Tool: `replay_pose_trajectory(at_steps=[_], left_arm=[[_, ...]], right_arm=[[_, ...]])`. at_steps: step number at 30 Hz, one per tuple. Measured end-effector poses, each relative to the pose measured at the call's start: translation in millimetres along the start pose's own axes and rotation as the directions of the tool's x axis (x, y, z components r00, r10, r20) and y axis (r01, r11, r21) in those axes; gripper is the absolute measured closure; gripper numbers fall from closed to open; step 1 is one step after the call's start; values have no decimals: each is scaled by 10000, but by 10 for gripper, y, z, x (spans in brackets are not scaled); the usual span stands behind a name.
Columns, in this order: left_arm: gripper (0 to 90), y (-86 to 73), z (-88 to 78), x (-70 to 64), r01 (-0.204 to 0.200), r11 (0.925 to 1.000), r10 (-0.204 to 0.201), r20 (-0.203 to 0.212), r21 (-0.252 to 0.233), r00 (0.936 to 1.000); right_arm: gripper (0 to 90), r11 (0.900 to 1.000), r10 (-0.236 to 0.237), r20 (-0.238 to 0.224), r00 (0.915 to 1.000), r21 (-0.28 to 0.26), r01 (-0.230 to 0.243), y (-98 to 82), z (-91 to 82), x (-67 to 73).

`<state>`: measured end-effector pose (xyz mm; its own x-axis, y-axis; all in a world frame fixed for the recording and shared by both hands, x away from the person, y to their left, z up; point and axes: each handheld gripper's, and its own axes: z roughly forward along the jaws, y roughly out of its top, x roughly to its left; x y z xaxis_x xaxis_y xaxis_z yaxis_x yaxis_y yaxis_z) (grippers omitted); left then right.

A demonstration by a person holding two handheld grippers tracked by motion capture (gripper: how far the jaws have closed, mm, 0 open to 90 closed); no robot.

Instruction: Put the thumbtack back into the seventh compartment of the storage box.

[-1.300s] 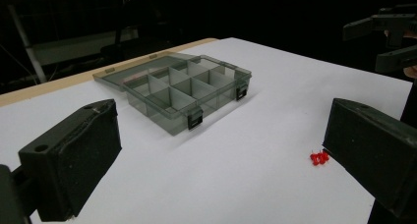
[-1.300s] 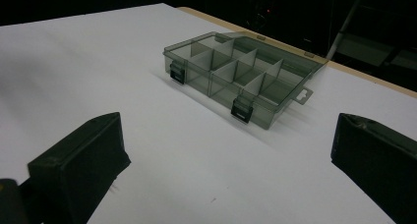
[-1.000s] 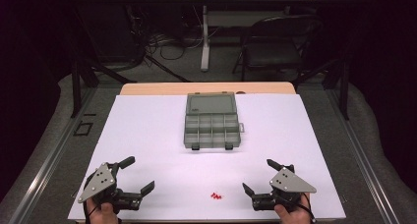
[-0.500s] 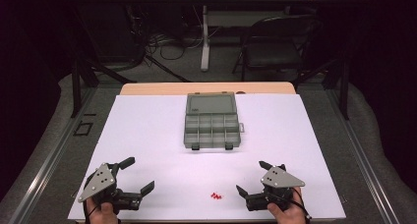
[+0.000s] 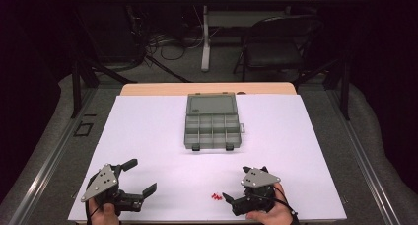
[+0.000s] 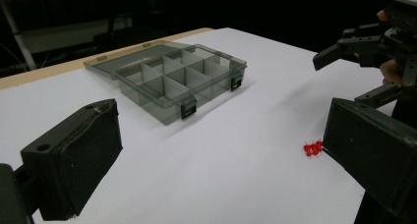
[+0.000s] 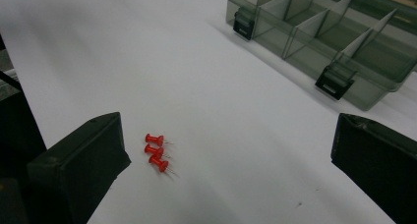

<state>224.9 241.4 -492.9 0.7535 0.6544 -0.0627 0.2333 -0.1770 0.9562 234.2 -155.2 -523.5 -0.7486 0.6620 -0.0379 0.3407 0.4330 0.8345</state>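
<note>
Three red pins (image 7: pixel 157 157) loose on the desk (image 5: pixel 148 136) just beside the gaping, empty right tongs (image 5: pixel 235 201), none yet in the open box (image 5: pixel 213 128) beyond; left tongs (image 5: pixel 139 178) gaping, idle: sorting unstarted.

The compartment box (image 7: pixel 344 52) looks like smoky translucent plastic, smooth and slightly glossy, with darker opaque latches. The three red pushpins (image 7: pixel 156 153) have glossy plastic heads and thin metal points. The tabletop (image 5: pixel 148 136) wears a matt white sheet, smooth like paper, over a pale wooden edge. Both the left gripper (image 5: pixel 139 177) and the right gripper (image 5: pixel 245 184) carry matt black jaws under dull grey metal-looking plates.
</note>
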Motion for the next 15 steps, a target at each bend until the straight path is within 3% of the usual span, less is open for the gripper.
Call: replay_pose_trajectory(at_steps=[11, 15], left_arm=[[19, -8, 22, 12, 109, 9997, -111, 86, 203, 9999], [22, -11, 25, 17, 168, 9996, -171, 161, 210, 9997]], right_arm=[[13, 9962, 7, -396, 9992, 876, 28, -88, 139, 9], [104, 9941, -200, -509, 9985, 1053, 253, -104, 183, 44]])
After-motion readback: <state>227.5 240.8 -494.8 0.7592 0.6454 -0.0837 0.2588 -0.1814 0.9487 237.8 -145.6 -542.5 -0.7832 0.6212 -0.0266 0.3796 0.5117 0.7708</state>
